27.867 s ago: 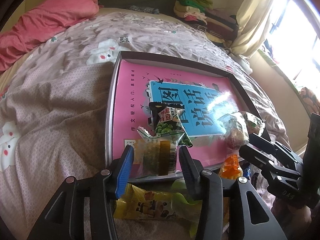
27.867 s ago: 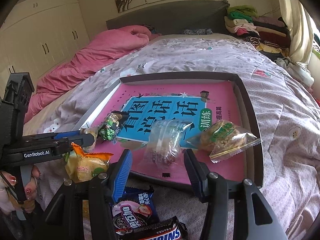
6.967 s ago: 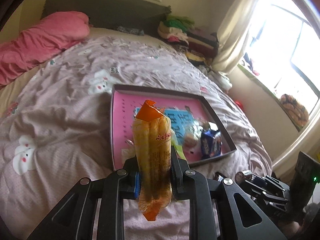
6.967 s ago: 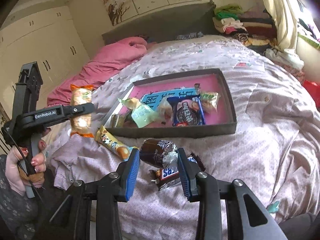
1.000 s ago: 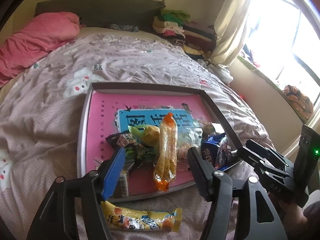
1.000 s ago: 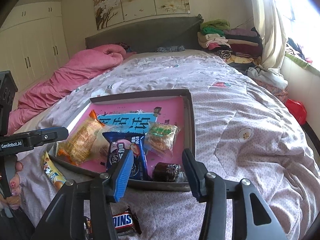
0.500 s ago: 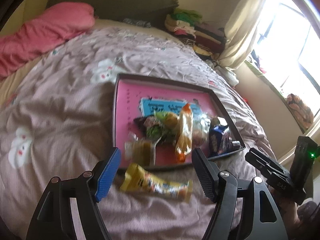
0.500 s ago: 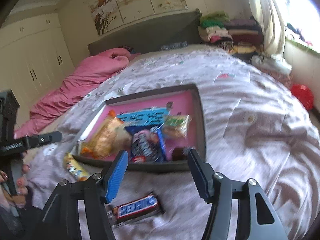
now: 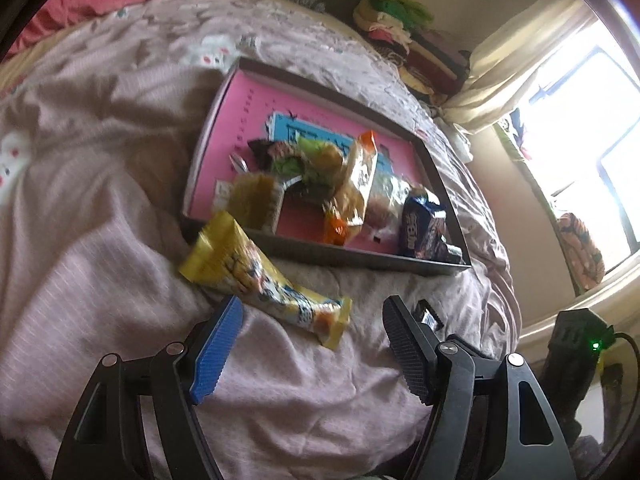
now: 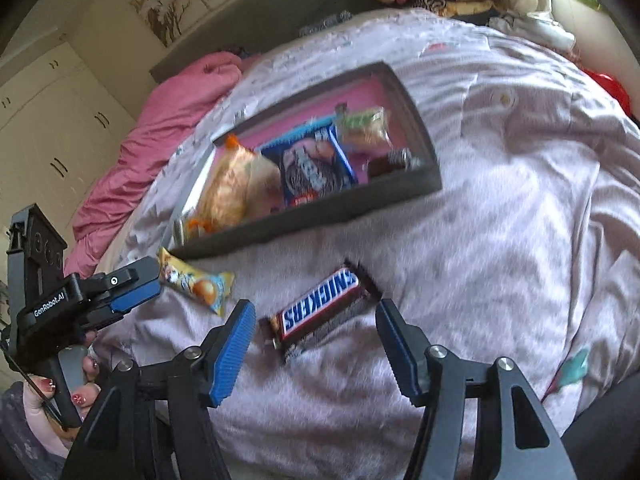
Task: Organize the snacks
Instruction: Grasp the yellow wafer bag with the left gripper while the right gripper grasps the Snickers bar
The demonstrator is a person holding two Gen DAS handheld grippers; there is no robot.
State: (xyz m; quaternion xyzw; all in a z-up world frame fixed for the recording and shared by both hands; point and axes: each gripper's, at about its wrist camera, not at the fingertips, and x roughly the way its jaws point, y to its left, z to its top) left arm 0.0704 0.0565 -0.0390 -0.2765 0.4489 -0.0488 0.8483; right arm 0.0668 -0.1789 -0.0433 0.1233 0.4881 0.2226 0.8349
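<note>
A pink-quilted bed (image 10: 520, 200) carries a dark-rimmed tray (image 10: 332, 210) of snack packets. The yellow snack packet (image 9: 264, 280) lies before the gaping, empty left claw (image 9: 312, 344). The Snickers bar (image 10: 320, 308) lies before the right claw (image 10: 314, 344), whose jaws have just been opening, nothing gripped.

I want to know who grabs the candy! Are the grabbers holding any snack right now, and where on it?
No, nothing is held. The left gripper hangs open over the yellow snack packet, and the right gripper hangs open over the Snickers bar. Both snacks lie on the bedspread.
</note>
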